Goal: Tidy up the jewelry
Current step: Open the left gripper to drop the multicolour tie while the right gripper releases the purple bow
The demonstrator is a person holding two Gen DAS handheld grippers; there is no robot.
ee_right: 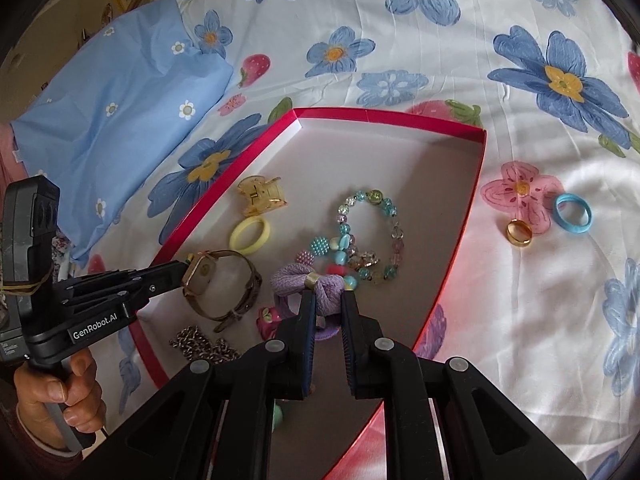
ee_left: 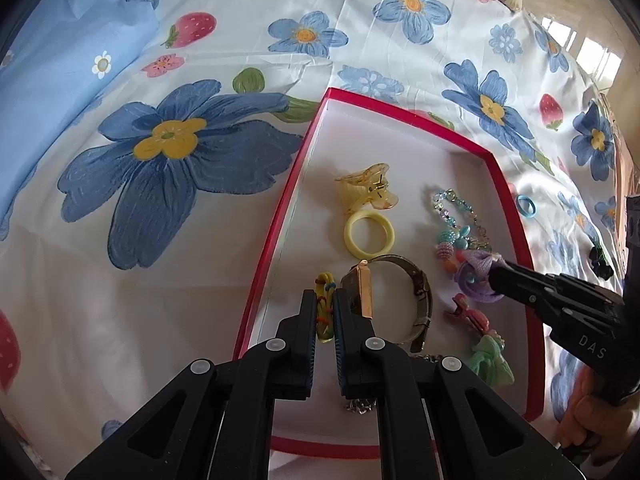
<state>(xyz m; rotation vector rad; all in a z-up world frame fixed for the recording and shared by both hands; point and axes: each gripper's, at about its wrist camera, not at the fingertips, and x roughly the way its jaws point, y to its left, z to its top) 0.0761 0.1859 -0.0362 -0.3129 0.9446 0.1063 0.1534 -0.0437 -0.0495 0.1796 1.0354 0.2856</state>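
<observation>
It's all on a bed with a floral sheet (ee_left: 168,264), big blue flowers and strawberries on white, plus a plain blue pillow (ee_right: 120,120) off to one side. A shallow red-edged box (ee_left: 276,216) lies on the sheet with a white inside, and most of the jewelry is already in it.

The left claw (ee_left: 324,300) is down in the near corner of the box, its fingers nearly closed around a small yellow hair tie (ee_left: 325,312) with colored bits on it; can't tell how firmly it's pinched. Just beside it is a gold-faced watch (ee_left: 362,292) tipped on its edge, touching the claw's inner finger.

The right claw (ee_right: 328,300) is clamped on a purple hair scrunchie (ee_right: 308,284) right over the middle of the box, next to a beaded bracelet (ee_right: 372,236) in teal and clear beads. Further back in the box: a yellow ring (ee_left: 369,234) and an amber hair clip (ee_left: 366,188), touching each other. There's also a silver chain (ee_right: 204,346) near the front edge.

Outside the box on the sheet, a gold ring (ee_right: 519,232) and a blue ring (ee_right: 572,214) lie close together.
</observation>
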